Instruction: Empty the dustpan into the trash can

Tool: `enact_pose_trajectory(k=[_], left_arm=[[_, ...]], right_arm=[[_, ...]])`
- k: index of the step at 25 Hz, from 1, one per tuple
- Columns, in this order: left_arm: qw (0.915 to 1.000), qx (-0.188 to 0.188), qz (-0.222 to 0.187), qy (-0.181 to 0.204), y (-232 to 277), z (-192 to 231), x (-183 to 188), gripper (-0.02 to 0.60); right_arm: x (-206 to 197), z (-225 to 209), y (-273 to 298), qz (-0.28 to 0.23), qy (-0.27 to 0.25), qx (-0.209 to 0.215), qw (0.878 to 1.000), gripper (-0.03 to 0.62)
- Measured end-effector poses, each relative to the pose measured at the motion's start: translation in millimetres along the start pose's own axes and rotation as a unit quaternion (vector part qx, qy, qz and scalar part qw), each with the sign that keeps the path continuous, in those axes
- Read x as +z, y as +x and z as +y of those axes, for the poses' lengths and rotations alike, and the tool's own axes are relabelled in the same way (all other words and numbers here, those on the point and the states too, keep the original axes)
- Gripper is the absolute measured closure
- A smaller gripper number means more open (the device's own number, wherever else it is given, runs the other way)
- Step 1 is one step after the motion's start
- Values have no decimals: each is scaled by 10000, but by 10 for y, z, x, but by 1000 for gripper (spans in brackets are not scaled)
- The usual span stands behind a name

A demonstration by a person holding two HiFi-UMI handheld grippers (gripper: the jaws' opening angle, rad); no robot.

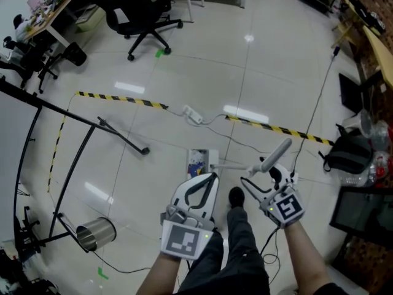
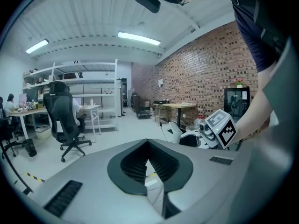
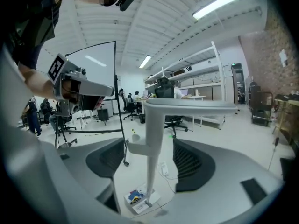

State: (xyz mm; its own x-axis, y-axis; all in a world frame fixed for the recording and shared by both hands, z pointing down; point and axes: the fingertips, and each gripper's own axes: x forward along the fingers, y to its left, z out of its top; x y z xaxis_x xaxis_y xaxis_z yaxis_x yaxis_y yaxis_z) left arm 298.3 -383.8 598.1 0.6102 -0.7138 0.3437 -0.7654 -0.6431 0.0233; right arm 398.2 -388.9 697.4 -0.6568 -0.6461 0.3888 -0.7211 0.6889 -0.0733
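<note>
Right gripper (image 3: 150, 160) is spread wide. The dustpan's upright white handle (image 3: 152, 139) stands between the jaws, but neither pad touches it, so there's no grip. Left gripper (image 2: 148, 146) has its jaw tips meeting, and I can't see anything clamped in there. In the head view the dustpan (image 1: 199, 162) sits on the floor at lower centre, just above the left gripper. The metal trash can (image 1: 96, 233) is at lower left, well apart from it.

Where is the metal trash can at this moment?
The metal trash can is on the floor at the head view's lower left, by a black stand's leg, left of the left gripper.
</note>
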Motion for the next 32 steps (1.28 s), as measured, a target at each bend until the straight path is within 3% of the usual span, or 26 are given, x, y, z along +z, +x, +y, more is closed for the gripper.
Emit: enact_pose_trajectory(k=[13,17,19,32], left_arm=[[9993,307,115,-197,-4,117,-288,583],[9989,347,149,-261,20,155,-351,583],[9987,376,121,-321,8,204,-368,583],[9978,465,215,-410,-131,350,-477,583]], right_arm=[[101,19,335,-442,50,170,9989,245],[83,48,383,-422,-71,266,9987,326],[75,70,410,-400,-139,279,9987,399],[148,95,516,-367,-122,240,9990,402]])
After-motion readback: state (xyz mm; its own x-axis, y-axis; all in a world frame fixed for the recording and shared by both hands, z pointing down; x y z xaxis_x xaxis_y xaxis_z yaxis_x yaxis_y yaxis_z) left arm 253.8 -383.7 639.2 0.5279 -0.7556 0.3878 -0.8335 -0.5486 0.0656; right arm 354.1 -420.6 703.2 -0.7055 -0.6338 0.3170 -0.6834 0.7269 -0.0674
